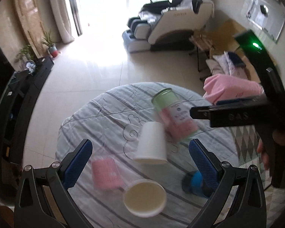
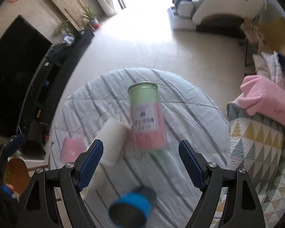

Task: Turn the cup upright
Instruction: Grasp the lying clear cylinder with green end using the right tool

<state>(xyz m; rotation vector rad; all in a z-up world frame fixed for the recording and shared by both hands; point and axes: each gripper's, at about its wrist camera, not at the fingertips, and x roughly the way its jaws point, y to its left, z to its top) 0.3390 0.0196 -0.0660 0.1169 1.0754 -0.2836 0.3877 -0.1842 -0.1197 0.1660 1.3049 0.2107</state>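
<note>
White paper cup (image 1: 152, 142) sat mouth-down mid-table (image 1: 89, 114), beside the green-pink can (image 1: 172, 114). Looked light, thin-walled, crushable; grip sidewall gently. Left gripper (image 1: 140, 163) and right gripper (image 2: 140, 161) both wide open, empty.

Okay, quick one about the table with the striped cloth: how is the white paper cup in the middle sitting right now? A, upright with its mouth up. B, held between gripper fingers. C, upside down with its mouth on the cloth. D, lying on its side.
C: in the left wrist view the white paper cup narrows toward its closed top and its wide rim is down on the striped cloth, with no hand-held gripper touching it.
</note>
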